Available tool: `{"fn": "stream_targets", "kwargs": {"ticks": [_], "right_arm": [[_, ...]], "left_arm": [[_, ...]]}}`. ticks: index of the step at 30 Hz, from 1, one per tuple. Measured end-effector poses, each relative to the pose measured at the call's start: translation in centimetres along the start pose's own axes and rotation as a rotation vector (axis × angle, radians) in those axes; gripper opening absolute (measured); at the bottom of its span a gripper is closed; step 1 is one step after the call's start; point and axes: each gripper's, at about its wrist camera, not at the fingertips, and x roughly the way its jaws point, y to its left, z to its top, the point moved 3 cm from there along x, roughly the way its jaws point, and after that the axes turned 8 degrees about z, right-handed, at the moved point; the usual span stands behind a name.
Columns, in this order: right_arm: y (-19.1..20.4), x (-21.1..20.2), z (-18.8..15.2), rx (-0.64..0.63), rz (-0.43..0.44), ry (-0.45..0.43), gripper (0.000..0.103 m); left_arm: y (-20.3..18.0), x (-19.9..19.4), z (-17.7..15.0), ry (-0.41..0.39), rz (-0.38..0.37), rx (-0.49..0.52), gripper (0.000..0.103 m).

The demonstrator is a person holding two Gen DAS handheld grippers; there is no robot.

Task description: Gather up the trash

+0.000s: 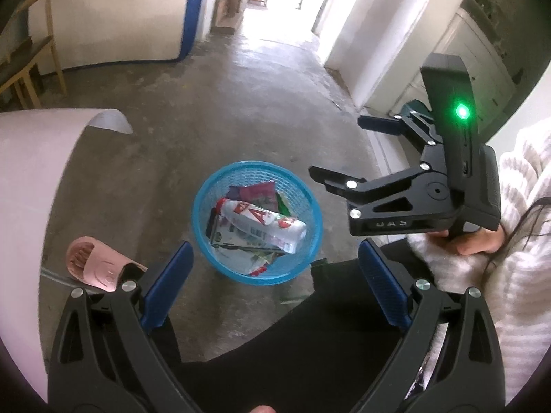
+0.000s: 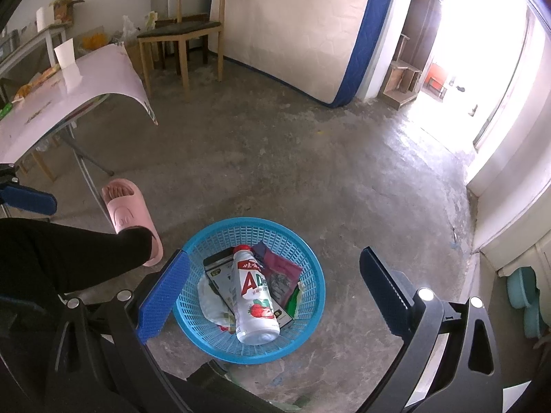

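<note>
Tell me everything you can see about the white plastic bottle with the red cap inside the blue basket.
The white plastic bottle with a red cap lies on its side in the round blue mesh plastic basket on the concrete floor. Its cap is on. The label shows large red letters and a strawberry picture. It looks whole, not crushed. It rests on top of the other trash: a dark flat carton, a purple packet and crumpled white wrapping. Neither gripper touches it.

Bare grey concrete floor [image 2: 310,158], stained. Blue mesh basket [image 2: 311,323] sits on it (wrappers and a white bottle inside). Pink slipper [image 2: 120,211] just beside it; wooden chair [image 2: 187,31], upright mattress [image 2: 296,27] well apart.
</note>
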Motion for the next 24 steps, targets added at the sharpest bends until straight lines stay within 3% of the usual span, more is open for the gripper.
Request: {"fn": "stream_targets", "kwargs": {"ticks": [10,19,24], "right_arm": [[-0.1,0.0,0.1,0.000,0.003,0.003,0.096],[0.0,-0.1,0.1,0.002,0.010,0.005,0.096],[-0.1,-0.1,0.2,0.012,0.010,0.003,0.096]], "left_arm": [[-0.2,0.3,-0.1,0.005,-0.001,0.008,0.092],[-0.3,-0.2,0.0,-0.023,0.043,0.009,0.092],[0.2,-0.9,0.4,-0.049,0.105,0.001,0.092]]}}
